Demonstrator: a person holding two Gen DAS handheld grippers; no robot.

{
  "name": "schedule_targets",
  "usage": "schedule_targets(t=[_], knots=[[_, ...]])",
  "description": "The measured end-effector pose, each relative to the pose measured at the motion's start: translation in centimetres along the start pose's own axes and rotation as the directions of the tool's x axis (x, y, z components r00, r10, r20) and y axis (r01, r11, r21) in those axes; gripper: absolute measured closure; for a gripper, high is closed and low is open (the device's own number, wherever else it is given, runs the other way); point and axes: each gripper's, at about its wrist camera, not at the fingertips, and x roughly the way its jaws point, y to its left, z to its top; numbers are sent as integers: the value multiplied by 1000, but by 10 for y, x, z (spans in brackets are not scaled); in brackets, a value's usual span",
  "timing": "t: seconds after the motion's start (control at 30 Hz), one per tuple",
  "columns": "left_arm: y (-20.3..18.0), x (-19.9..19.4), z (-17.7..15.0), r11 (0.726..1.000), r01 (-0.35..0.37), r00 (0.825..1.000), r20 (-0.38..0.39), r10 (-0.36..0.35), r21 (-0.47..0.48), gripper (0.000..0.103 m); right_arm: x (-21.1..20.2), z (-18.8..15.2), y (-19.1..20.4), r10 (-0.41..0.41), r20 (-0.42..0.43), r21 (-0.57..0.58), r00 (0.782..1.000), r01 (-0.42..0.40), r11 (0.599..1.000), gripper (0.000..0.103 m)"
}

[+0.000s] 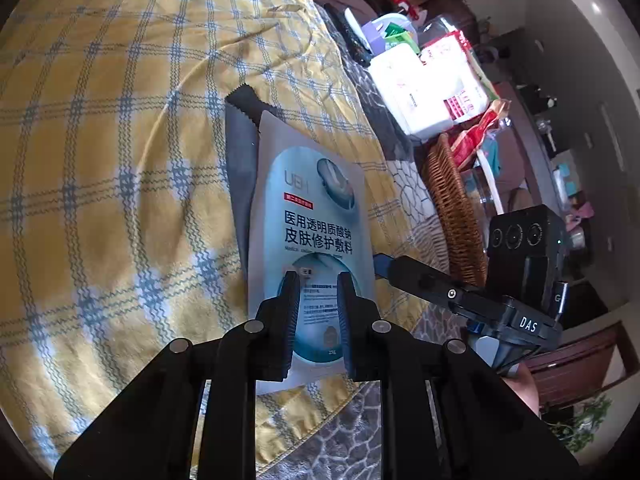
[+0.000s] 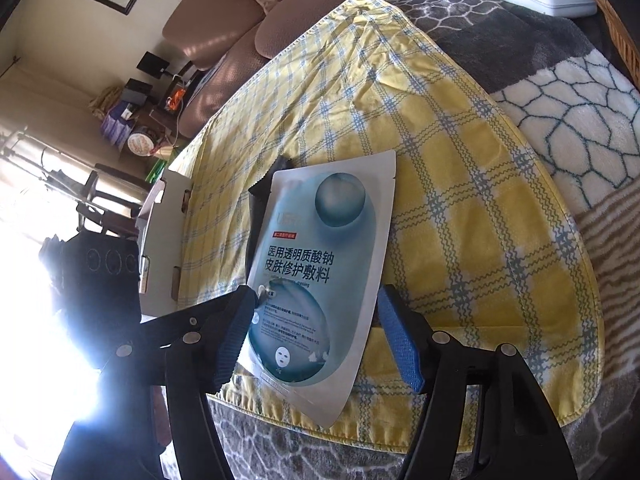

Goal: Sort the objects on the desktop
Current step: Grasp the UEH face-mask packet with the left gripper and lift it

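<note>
From the left wrist, a grey cloth (image 1: 239, 152) is mostly hidden under a face-mask sachet (image 1: 310, 216) on the checked cloth (image 1: 120, 160). The left gripper (image 1: 318, 284) sits over the sachet's lower part, jaws nearly together with a slim gap; whether they pinch it is unclear. From the right wrist, glare washes out the left side. The right gripper (image 2: 318, 312) stands spread, straddling the sachet's (image 2: 320, 280) lower half, pads seemingly apart from it.

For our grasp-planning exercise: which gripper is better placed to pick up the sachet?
Probably the right gripper: open, its fingers straddle the sachet. The left gripper is shut over it.
</note>
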Motion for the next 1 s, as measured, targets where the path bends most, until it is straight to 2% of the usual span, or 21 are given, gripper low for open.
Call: schedule_targets(t=[0.03, 0.1, 0.13, 0.2, 0.23, 0.3, 0.37, 0.4, 0.53, 0.67, 0.73, 0.8, 0.83, 0.9, 0.93, 0.97, 1.0], knots=[[1, 2, -2, 999, 28, 1000, -5, -28, -20, 87, 0, -1, -1, 33, -3, 9, 999, -33, 999, 36], [1, 6, -6, 996, 71, 997, -12, -71, -49, 87, 3, -3, -5, 152, -11, 66, 988, -151, 986, 40], [0, 6, -8, 997, 62, 998, -13, -63, -44, 87, 6, -5, -4, 181, -16, 83, 983, -179, 980, 40], [-6, 1, -10, 1000, 15, 1000, -3, -15, 4, 86, 7, -6, 5, 62, -32, 9, 998, -62, 998, 43], [-8, -6, -11, 1000, -9, 1000, 17, 9, 24, 84, 8, -7, 8, 37, -35, -21, 999, -38, 999, 44], [-6, -25, -8, 994, -93, 993, 77, 88, 57, 62, 8, -8, 7, 49, -36, -8, 998, -50, 999, 42], [1, -39, -3, 983, -172, 979, 120, 163, 67, 54, 8, -9, 6, 49, -33, -3, 998, -49, 999, 42], [7, -42, -1, 981, -186, 976, 122, 178, 60, 54, 8, -9, 7, 49, -32, -2, 998, -49, 999, 42], [16, -32, 0, 989, -139, 988, 78, 135, 48, 54, 11, -9, 9, 58, -38, -5, 998, -58, 998, 39], [15, -28, -1, 998, -63, 997, 51, 63, 8, 51, 12, -11, 13, 75, -26, 3, 997, -75, 997, 28], [16, -30, -5, 1000, -12, 999, 51, 13, -19, 51, 9, -10, 12, 85, -14, 9, 996, -85, 996, 28], [22, -35, -9, 995, 73, 995, 75, -68, -69, 51, 5, -9, 10, 109, 0, 24, 994, -109, 994, 28], [25, -38, -10, 986, 130, 988, 99, -120, -100, 51, 3, -8, 9, 135, 8, 33, 991, -135, 990, 28], [30, -41, -12, 961, 241, 967, 123, -224, -138, 53, -1, -7, 8, 227, 20, 63, 974, -228, 972, 38], [29, -40, -13, 955, 261, 962, 124, -244, -144, 53, -1, -7, 8, 275, 29, 85, 961, -277, 957, 38], [26, -38, -13, 959, 251, 965, 116, -237, -134, 53, -1, -8, 10, 291, 32, 89, 956, -293, 952, 38], [22, -37, -12, 965, 235, 969, 106, -223, -118, 53, 0, -8, 14, 272, 22, 73, 962, -273, 959, 38]])
